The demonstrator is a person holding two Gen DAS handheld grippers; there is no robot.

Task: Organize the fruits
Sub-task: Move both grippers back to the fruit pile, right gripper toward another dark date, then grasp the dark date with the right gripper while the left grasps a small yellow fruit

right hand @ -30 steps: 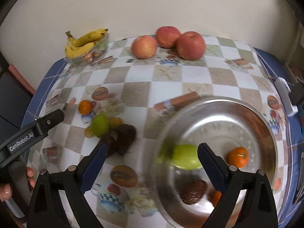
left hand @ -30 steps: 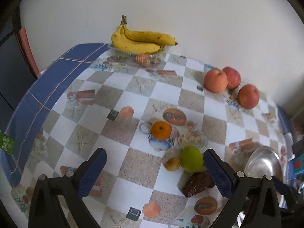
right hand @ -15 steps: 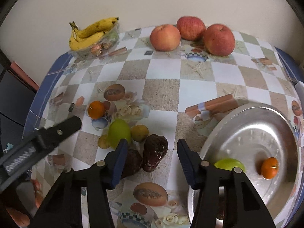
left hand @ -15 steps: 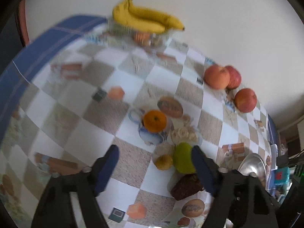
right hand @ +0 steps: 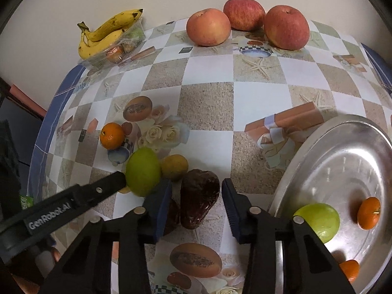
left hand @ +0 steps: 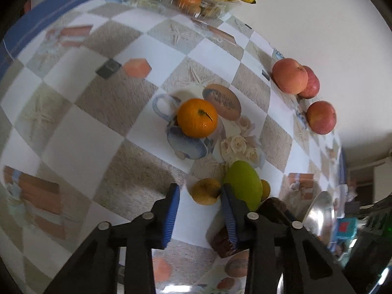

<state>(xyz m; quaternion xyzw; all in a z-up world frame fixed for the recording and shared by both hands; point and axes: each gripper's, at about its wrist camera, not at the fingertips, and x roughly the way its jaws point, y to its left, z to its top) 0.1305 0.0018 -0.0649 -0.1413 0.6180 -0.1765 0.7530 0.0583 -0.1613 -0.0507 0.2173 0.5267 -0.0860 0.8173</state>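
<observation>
My left gripper (left hand: 199, 197) is open around a small yellow-orange fruit (left hand: 205, 191), with a green fruit (left hand: 242, 183) just right of its right finger. An orange (left hand: 197, 118) lies farther ahead. My right gripper (right hand: 196, 196) is open around a dark brown fruit (right hand: 199, 199). In the right wrist view the green fruit (right hand: 143, 171), a yellow fruit (right hand: 174, 167) and the orange (right hand: 112, 136) lie to its left. The steel plate (right hand: 348, 147) at right holds a green fruit (right hand: 318, 218) and two oranges (right hand: 368, 213).
Three red apples (right hand: 285, 30) stand at the back by the wall. A clear tray with bananas (right hand: 107, 34) sits at the back left. The checkered tablecloth (right hand: 208, 103) covers the table; its blue edge drops off at left.
Both grippers moved forward and down toward the fruit cluster and narrowed. The left now brackets the small yellow fruit, the right brackets the dark brown fruit. The plate shifted to the right of view.
</observation>
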